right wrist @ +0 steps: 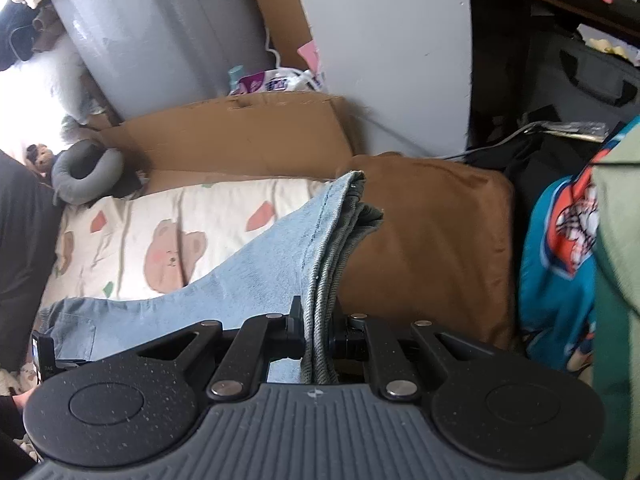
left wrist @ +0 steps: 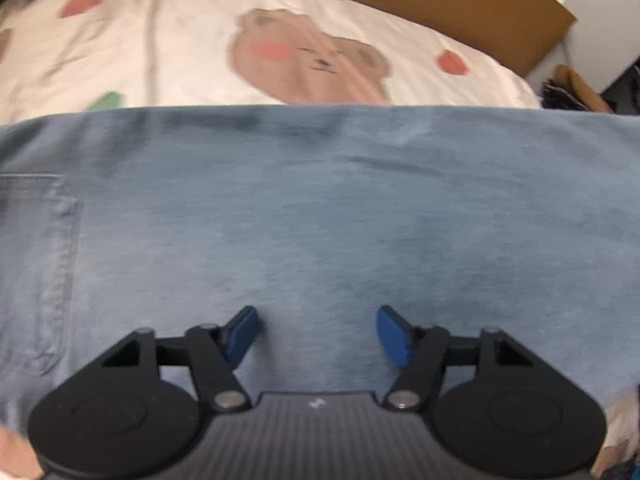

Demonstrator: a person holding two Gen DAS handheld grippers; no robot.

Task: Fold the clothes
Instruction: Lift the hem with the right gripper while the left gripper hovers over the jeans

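Observation:
Light blue jeans lie spread flat on a cream bear-print sheet, with a back pocket showing at the left. My left gripper hovers just over the denim, its blue-padded fingers wide apart and nothing between them. In the right wrist view the jeans rise from the bed as a stretched band. My right gripper is shut on their layered hem edge, which runs up and away between the fingers.
Brown fabric covers the bed's far end beside a cardboard box. A grey neck pillow sits at the sheet's far corner. Blue and green garments hang at the right. A person's dark sleeve is at the left.

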